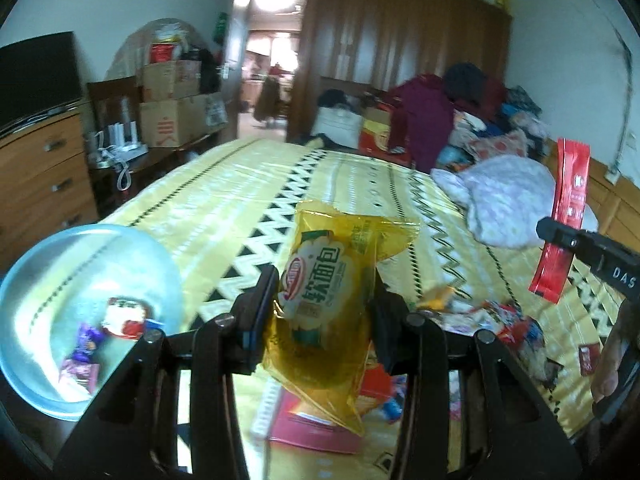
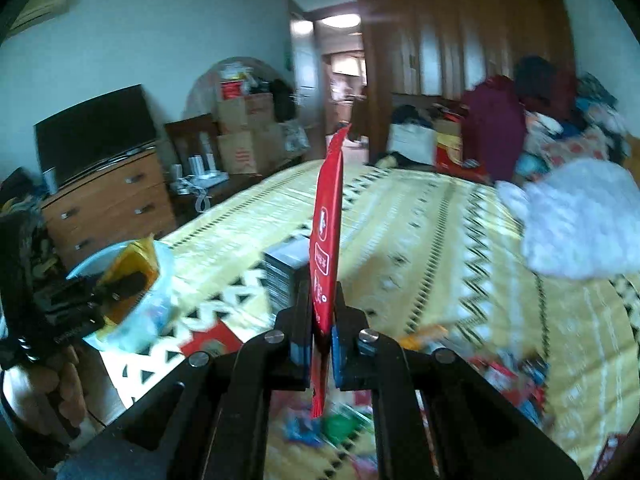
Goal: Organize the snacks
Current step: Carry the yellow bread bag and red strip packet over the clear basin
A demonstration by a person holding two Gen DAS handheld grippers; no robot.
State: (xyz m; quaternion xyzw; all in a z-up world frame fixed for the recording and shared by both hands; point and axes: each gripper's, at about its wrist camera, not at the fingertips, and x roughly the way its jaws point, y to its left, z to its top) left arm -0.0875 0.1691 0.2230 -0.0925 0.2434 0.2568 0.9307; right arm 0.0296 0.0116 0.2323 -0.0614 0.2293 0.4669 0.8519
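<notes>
My left gripper [image 1: 326, 300] is shut on a yellow soft-bread packet [image 1: 324, 296] and holds it above the bed, to the right of a light blue bowl [image 1: 36, 280] that has a few wrapped sweets in it. My right gripper [image 2: 322, 320] is shut on a long red snack packet [image 2: 329, 240], held upright. That red packet also shows at the right of the left wrist view [image 1: 566, 216]. The bowl [image 2: 160, 312] and yellow packet [image 2: 132, 272] show at the left of the right wrist view, with the left gripper [image 2: 116, 294] beside them.
Loose snacks lie scattered on the yellow patterned bedspread [image 1: 248, 200] near me, in the left wrist view [image 1: 500, 328] and the right wrist view [image 2: 508, 376]. A grey box [image 2: 286, 276] sits on the bed. A white cloth [image 2: 580, 220] and piled clothes lie at right. A dresser [image 2: 108, 212] stands left.
</notes>
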